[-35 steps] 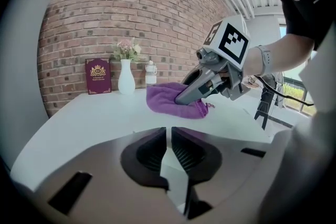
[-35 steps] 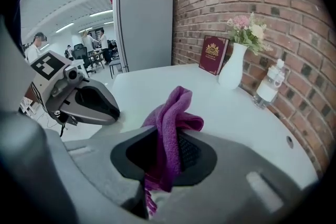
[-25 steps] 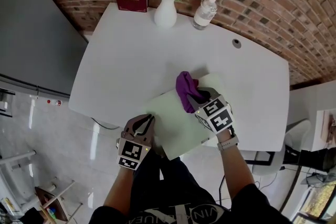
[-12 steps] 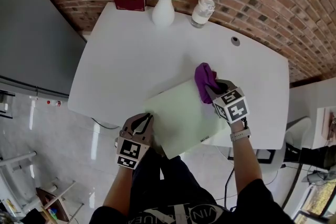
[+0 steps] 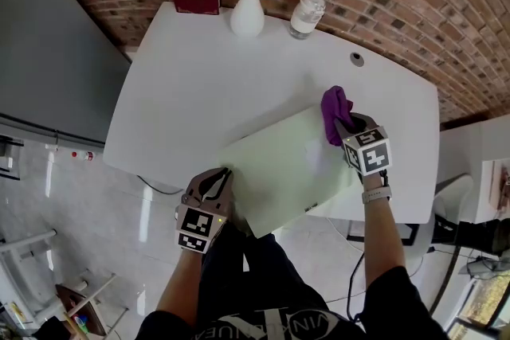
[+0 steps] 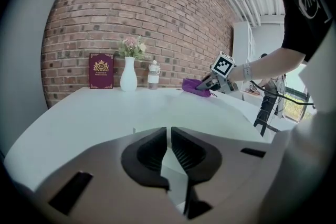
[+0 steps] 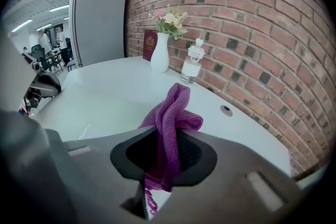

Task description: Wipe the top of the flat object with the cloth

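Your right gripper (image 5: 344,126) is clenched on the purple cloth (image 5: 335,109). A fold of it is pinched between the jaws and the rest bunches up just ahead of the tips. The cloth is pressed down on the pale green flat board (image 5: 275,171), at the corner farthest from your left gripper (image 5: 225,173). That left gripper is closed almost completely. It appears to be nipping the board's thin edge at the opposite corner and steadying it on the white table (image 5: 199,76).

You look to be mid-wipe, at the end of a stroke, with the wide stretch of board between the two grippers waiting for the next pass. For that pass, draw the cloth back toward your left gripper. Keep it flat on the surface and keep the left grip firm so the board doesn't slide. Stay clear of the vase (image 5: 247,16) and bottle (image 5: 307,13), which stand well beyond your right gripper.
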`<state>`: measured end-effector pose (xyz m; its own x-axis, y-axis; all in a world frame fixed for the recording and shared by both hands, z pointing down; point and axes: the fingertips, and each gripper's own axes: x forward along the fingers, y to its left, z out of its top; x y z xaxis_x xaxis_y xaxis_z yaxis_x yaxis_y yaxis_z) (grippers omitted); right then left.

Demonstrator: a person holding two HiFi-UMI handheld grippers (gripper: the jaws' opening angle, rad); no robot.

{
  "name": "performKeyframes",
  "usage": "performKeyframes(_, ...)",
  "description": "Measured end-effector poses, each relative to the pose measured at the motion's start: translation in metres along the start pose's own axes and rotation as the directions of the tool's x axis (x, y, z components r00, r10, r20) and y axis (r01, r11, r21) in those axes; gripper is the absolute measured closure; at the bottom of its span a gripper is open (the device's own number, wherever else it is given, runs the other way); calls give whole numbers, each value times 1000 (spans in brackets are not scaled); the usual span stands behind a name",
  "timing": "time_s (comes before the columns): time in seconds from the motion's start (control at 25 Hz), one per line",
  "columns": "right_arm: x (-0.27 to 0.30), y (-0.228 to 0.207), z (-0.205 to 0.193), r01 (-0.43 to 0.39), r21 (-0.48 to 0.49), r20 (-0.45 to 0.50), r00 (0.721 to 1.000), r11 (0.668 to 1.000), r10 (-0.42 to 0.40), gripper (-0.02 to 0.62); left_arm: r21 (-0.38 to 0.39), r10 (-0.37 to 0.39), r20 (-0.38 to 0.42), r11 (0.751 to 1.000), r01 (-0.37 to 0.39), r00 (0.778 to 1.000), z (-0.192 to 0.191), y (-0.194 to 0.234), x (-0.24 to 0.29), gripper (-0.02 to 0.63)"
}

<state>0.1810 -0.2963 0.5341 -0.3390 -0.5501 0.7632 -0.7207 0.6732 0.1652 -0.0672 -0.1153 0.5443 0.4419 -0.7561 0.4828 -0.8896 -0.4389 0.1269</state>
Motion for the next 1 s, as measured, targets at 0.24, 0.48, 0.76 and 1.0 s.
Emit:
performKeyframes(0.24, -39, 4, 28, 182, -94, 176, 971, 979, -163, 528, -51, -3, 29, 999, 4, 1000, 1, 2, -2, 575)
performKeyframes(0.48, -79, 78, 60, -64, -16, 328, 942, 998, 66, 528, -104, -22, 94, 994, 32, 995, 14, 2, -9, 575)
performKeyframes(0.76, -98, 178, 69, -389, 59, 374, 862, 919, 341, 528, -65, -14, 74, 998, 18, 997, 12, -3, -15, 575)
performKeyframes(1.0, -94, 259, 58, -566, 84, 321, 794, 820, 516, 528, -48, 21, 60, 999, -18, 998, 5, -3, -16, 575)
